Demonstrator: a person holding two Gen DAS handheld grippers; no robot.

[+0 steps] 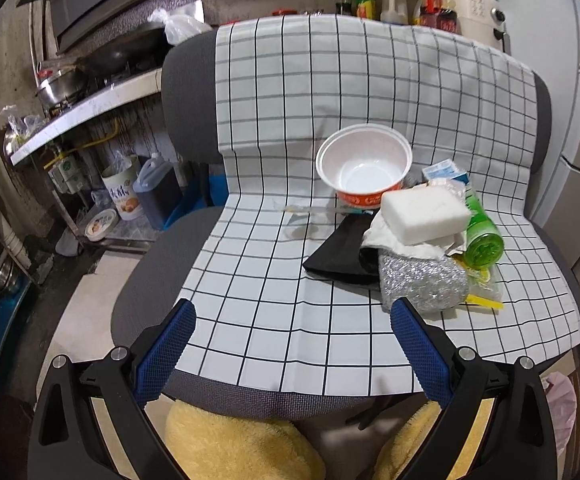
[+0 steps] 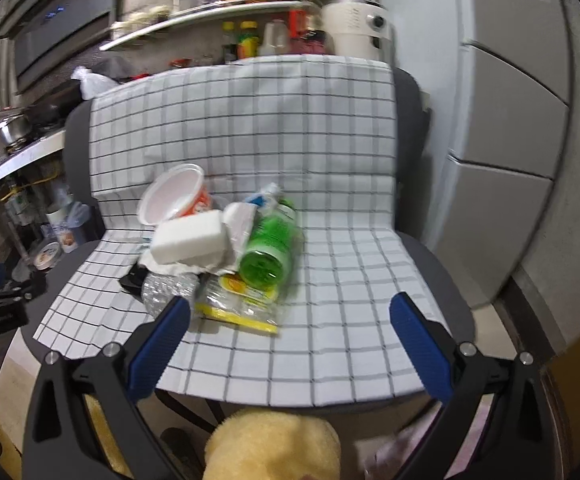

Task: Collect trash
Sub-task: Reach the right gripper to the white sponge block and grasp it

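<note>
Though near trash, both claws (image 1: 292, 314) (image 2: 290, 310) agape, empty.

I see my left gripper (image 1: 292, 314) with jaws wide apart, holding nothing, low over the front of a chair (image 1: 146, 292) draped in a checked cloth (image 1: 270, 280). The trash pile sits on the seat, right of centre: white bowl (image 1: 364, 164) at the back, white sponge (image 1: 424, 212) on crumpled paper (image 1: 386, 236), green bottle (image 1: 482, 236) lying beside it, black cloth (image 1: 340, 254), silver scrubber (image 1: 422, 280) just beyond my right fingertip (image 1: 404, 314), yellow wrapper (image 1: 486, 298). Stove and pans are on the left.
</note>
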